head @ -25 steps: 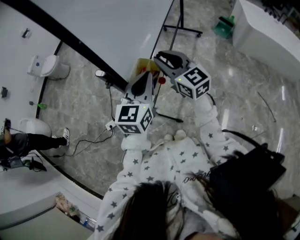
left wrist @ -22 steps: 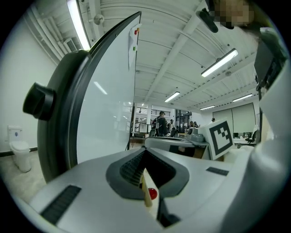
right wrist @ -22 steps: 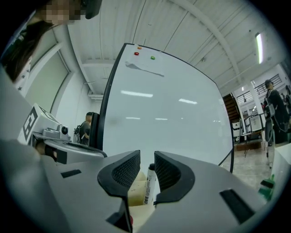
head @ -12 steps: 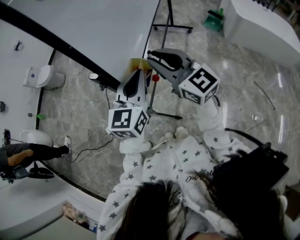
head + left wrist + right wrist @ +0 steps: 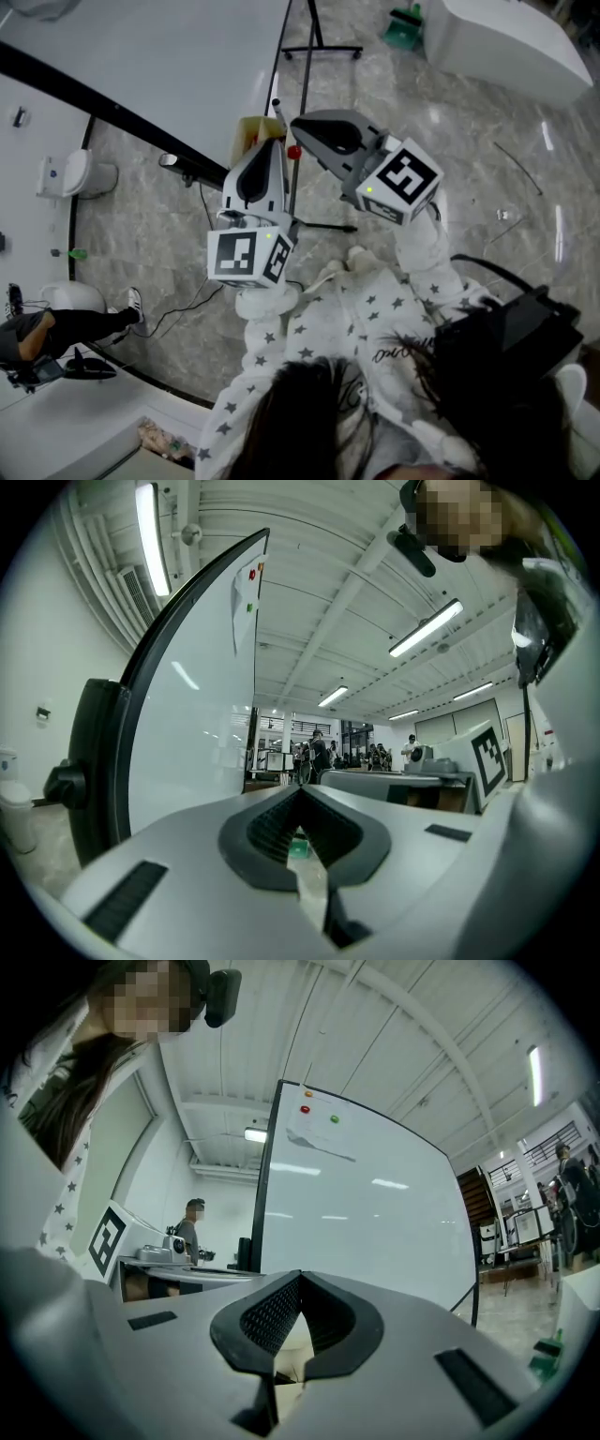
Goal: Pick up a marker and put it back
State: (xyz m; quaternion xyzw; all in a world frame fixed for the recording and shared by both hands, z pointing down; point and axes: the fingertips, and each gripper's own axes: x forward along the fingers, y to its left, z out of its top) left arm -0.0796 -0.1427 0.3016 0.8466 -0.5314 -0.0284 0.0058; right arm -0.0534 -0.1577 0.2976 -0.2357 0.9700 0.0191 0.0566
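Right gripper [image 5: 296, 126] has shut, empty, near the yellow holder [image 5: 247, 132]; marker indistinct.

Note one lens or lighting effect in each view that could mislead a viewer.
Head view: bright glare streaks on the polished floor. Left gripper view: the fisheye circle, black at the corners, bows the whiteboard frame into an arc; the ceiling tube light is blown out. Right gripper view: same dark corners; the whiteboard mirrors ceiling lights as pale bars.

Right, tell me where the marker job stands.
No marker shows anywhere, so no step looks done. In hand: nothing. The left gripper and right gripper are both shut and empty, near the whiteboard. Picking a marker up and putting it back both remain.
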